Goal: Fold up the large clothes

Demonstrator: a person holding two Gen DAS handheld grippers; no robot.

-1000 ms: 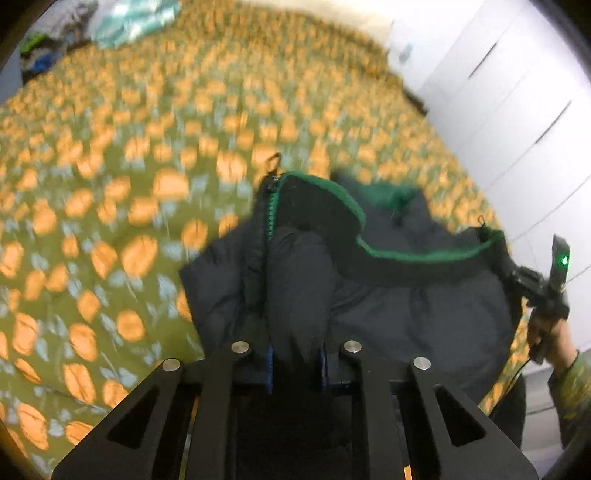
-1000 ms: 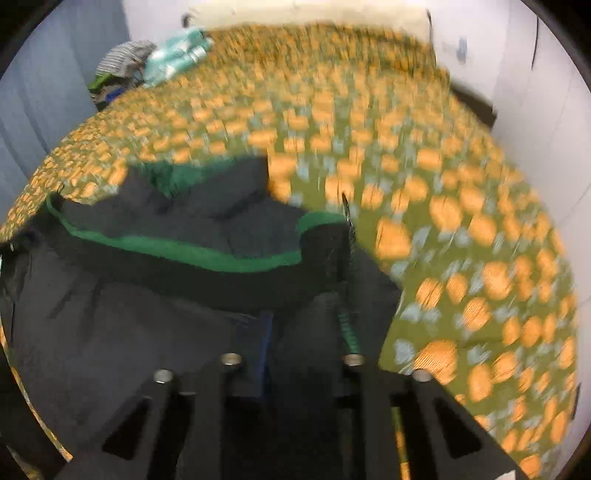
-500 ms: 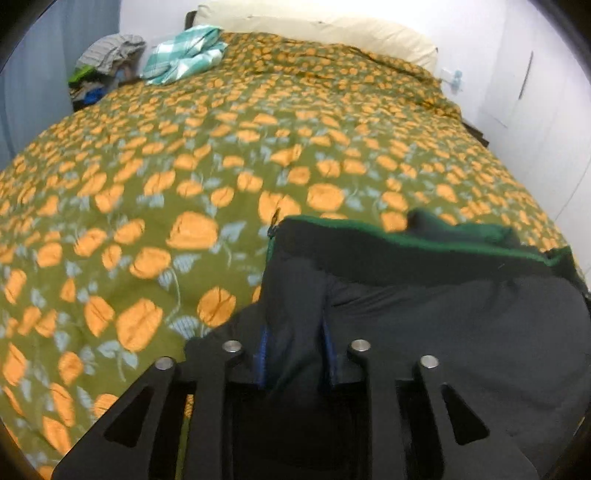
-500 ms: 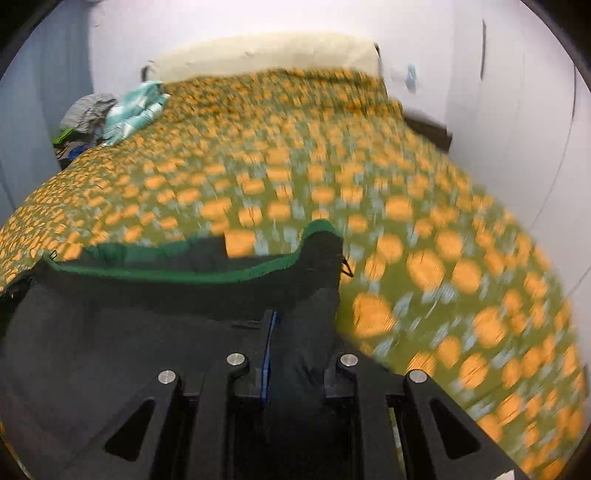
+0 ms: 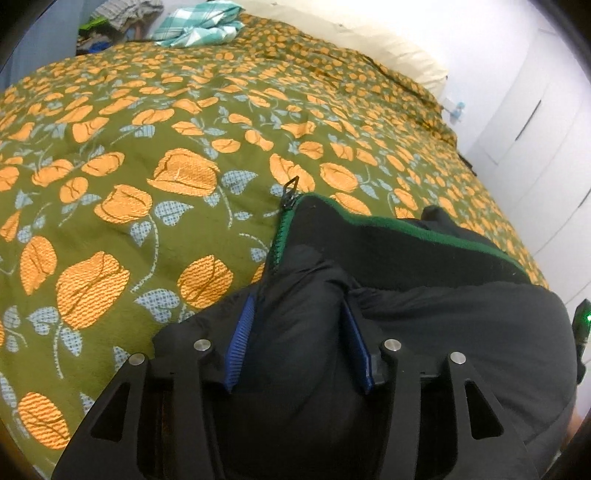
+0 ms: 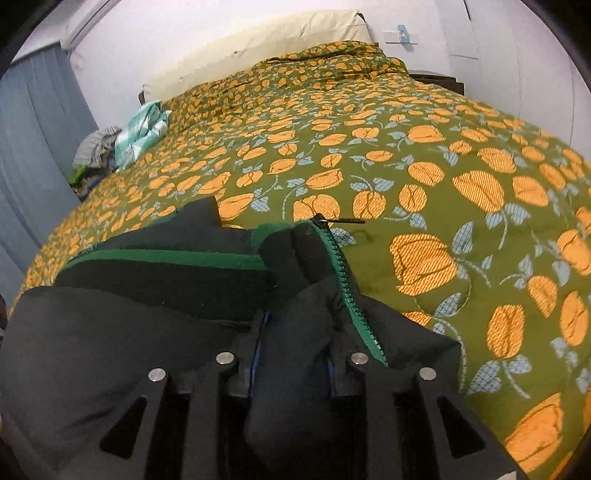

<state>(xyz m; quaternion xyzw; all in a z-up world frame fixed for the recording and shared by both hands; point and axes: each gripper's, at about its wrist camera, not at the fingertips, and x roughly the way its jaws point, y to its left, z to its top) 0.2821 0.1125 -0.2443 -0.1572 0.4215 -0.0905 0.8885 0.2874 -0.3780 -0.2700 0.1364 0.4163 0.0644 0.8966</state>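
Note:
A black padded jacket (image 5: 424, 314) with a green collar trim and green zipper is stretched between my two grippers over the near end of the bed. My left gripper (image 5: 297, 336) is shut on a bunch of the jacket's fabric by the zipper edge. My right gripper (image 6: 291, 347) is shut on the jacket (image 6: 110, 332) at its other zipper edge. The zipper pulls (image 5: 290, 190) (image 6: 334, 220) lie on the bedspread. The rest of the jacket hangs below view.
The bed is covered by an olive bedspread (image 5: 147, 147) with orange flowers. A teal checked cloth (image 5: 195, 26) and a heap of clothes (image 6: 94, 147) lie at the far left. A cream pillow (image 6: 258, 40) is at the head. White wardrobes (image 5: 546, 122) stand on the right.
Both grippers have moved forward and lower over the bed with the jacket, and its collar now rests on the bedspread. Both grips are unchanged.

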